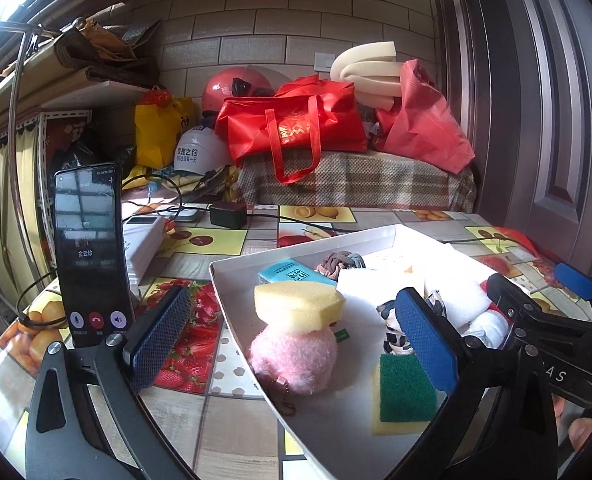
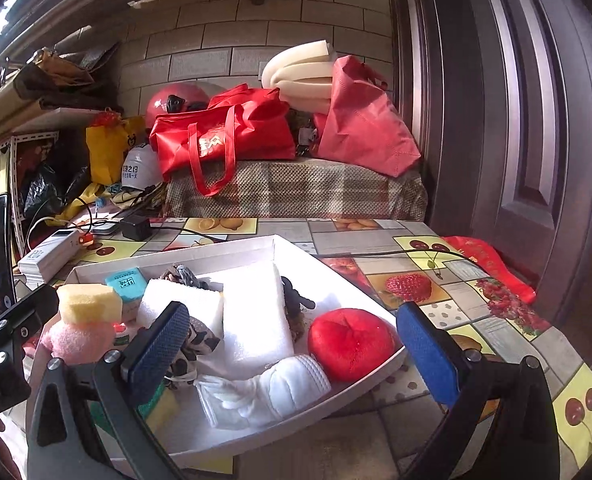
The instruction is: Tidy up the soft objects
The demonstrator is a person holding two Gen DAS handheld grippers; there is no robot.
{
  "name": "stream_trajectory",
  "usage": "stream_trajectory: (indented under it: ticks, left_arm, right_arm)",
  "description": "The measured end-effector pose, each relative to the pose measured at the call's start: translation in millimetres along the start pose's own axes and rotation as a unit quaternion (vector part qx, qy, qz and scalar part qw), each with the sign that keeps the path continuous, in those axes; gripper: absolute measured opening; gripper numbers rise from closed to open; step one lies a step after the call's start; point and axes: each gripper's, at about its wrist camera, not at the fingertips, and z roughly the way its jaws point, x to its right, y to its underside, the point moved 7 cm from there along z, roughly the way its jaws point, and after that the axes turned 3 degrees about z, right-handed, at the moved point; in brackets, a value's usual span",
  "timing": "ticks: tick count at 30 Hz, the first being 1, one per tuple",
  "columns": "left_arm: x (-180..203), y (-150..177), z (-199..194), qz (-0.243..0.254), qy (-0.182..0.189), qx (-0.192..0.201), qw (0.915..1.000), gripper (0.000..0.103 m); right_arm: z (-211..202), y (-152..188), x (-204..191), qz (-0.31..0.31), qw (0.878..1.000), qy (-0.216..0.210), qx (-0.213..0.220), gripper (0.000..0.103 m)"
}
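Note:
A white shallow box (image 1: 231, 280) (image 2: 336, 264) on the table holds soft things. A yellow sponge (image 1: 298, 305) (image 2: 89, 303) rests on a pink plush ball (image 1: 293, 354) (image 2: 77, 338). Beside them lie a green-and-yellow scrub sponge (image 1: 404, 394), white foam blocks (image 2: 251, 312), a teal tissue pack (image 1: 291, 274) (image 2: 125, 282), a red plush cushion (image 2: 350, 344), a white knitted item (image 2: 271, 390) and a spotted cloth (image 2: 193, 342). My left gripper (image 1: 291, 344) is open, with the pink ball between its wide-set fingers. My right gripper (image 2: 296, 352) is open over the box, holding nothing.
A phone (image 1: 89, 256) on a stand shows a call screen at the left. A white power bank (image 2: 51, 254), a black charger (image 1: 227, 215) and cables lie behind the box. Red bags (image 1: 296, 124), helmets and foam (image 1: 370, 70) are stacked on a plaid-covered surface beyond. A door (image 2: 536, 120) stands right.

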Motion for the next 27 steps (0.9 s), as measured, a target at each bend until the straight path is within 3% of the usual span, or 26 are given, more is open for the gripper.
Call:
stream_trajectory:
  ticks: [7,14,20,27]
  left_arm:
    - [14,10,-21,0.017,0.006,-0.011,0.9998,0.103]
    - [28,23,-43,0.025,0.01,-0.028,0.9992,0.103]
    - [44,38,-55,0.021,0.028,-0.065,0.9972,0.103]
    - [70,47,-76,0.047,0.06,-0.068,0.9947,0.103]
  right_arm:
    - [-19,13,10,0.017,0.999,-0.006,-0.028,0.103]
    - [-51,25,14,0.009,1.0,-0.013,-0.027,0.103]
    - [-72,39,44,0.03,0.998,-0.008,-0.049,0.103]
    - [-106,53,94,0.068,0.996,0.019,-0.053,0.103]
